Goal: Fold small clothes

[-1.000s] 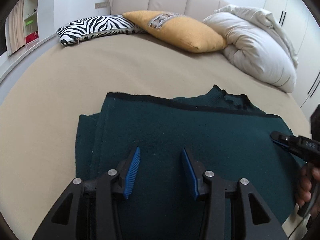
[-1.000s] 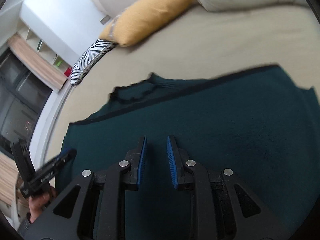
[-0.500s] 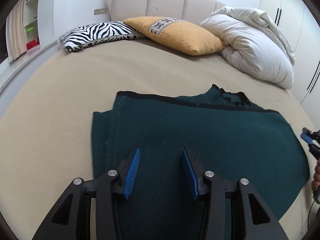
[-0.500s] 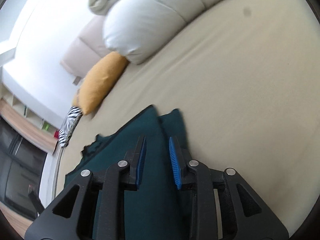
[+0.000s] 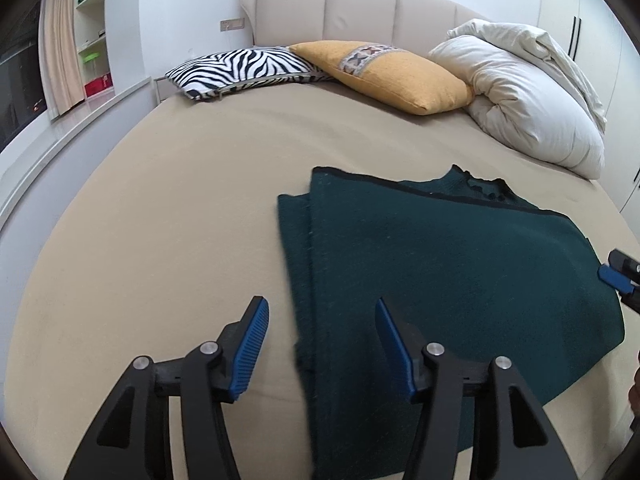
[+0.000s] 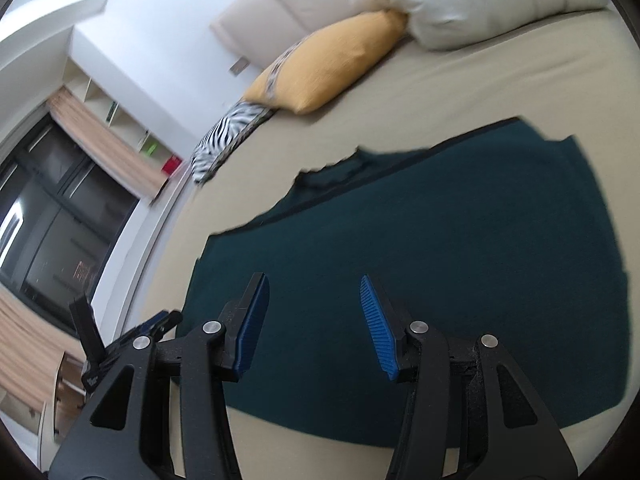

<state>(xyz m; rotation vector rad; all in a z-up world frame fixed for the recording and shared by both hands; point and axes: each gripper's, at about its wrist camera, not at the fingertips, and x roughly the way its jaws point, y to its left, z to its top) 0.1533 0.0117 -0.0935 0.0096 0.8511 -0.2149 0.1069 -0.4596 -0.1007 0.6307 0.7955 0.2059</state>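
A dark green knitted garment (image 5: pixel 448 264) lies folded flat on the beige bed; it also shows in the right wrist view (image 6: pixel 440 248). Its collar points to the headboard. My left gripper (image 5: pixel 322 316) is open and empty, held just above the garment's near left edge. My right gripper (image 6: pixel 312 300) is open and empty above the garment's near side. The right gripper's tip (image 5: pixel 616 276) shows at the garment's right edge in the left wrist view. The left gripper (image 6: pixel 132 336) shows at the garment's left corner in the right wrist view.
At the headboard lie a zebra pillow (image 5: pixel 240 68), a yellow pillow (image 5: pixel 384 76) and a bundled white duvet (image 5: pixel 532 96). The beige bed sheet (image 5: pixel 168 208) spreads to the left of the garment. A window ledge (image 5: pixel 60 136) and shelves run along the left wall.
Both grippers have opened wider. The left gripper has shifted left to the garment's left edge. The right gripper has swung back from the right side to face the garment's middle.
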